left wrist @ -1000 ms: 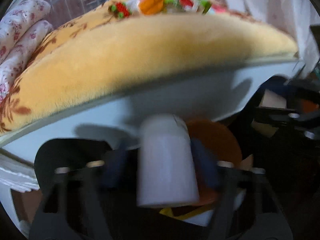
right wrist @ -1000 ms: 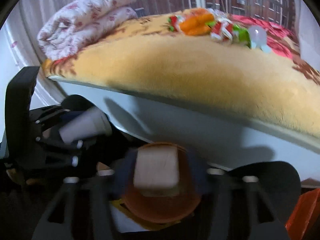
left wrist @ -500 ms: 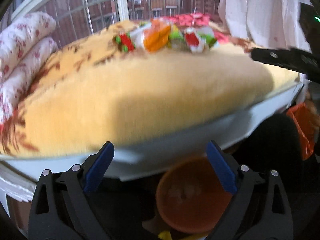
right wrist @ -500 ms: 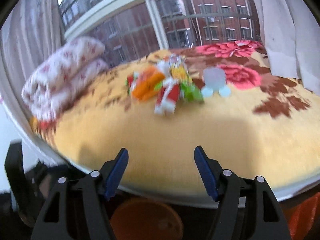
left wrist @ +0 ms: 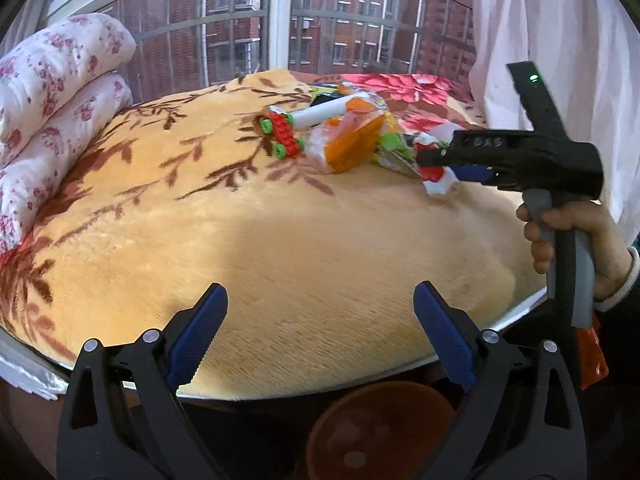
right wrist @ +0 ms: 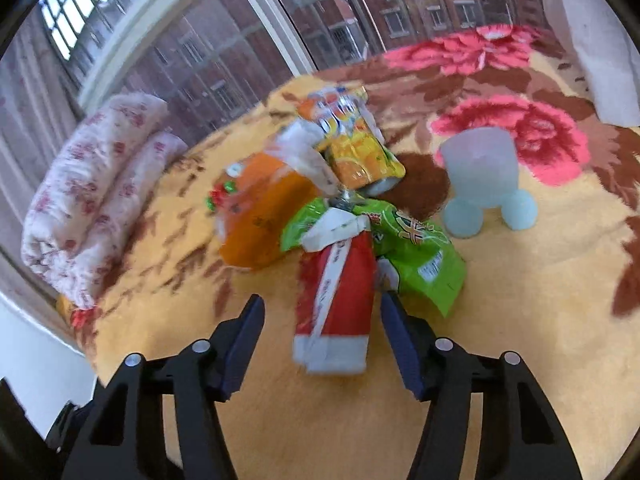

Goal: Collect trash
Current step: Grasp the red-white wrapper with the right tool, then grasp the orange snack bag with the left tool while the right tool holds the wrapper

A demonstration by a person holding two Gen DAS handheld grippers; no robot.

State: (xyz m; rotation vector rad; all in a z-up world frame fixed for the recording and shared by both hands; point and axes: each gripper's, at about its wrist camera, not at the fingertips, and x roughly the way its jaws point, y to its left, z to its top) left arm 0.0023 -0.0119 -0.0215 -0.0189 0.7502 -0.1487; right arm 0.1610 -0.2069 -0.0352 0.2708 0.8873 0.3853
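Trash pile sits mid-bed on the fuzzy yellow floral blanket [left wrist: 280, 240], toward the far side by the window. Right tongs [right wrist: 322, 344] are spread apart, one finger on each side of the near end of a red-and-white crumpled snack wrapper [right wrist: 336, 300], not clamped on it. Just behind that wrapper lies a green crinkly snack bag [right wrist: 416, 252], with an orange plastic bag [right wrist: 264, 216] to its left and a yellow-orange juice pouch [right wrist: 356, 148] further back, all touching in one heap. A red toy-brick piece with green wheels [left wrist: 282, 136] lies at the left end of the heap. A pale translucent plastic cup-shaped thing with two round feet [right wrist: 482, 178] stands off to the right, apart from the heap. Left tongs [left wrist: 320, 332] hang wide apart and hold nothing over the near edge of the bed, with a round orange-brown bin [left wrist: 380, 428] below it. Rolled floral quilt [left wrist: 52, 116] is at the far left.
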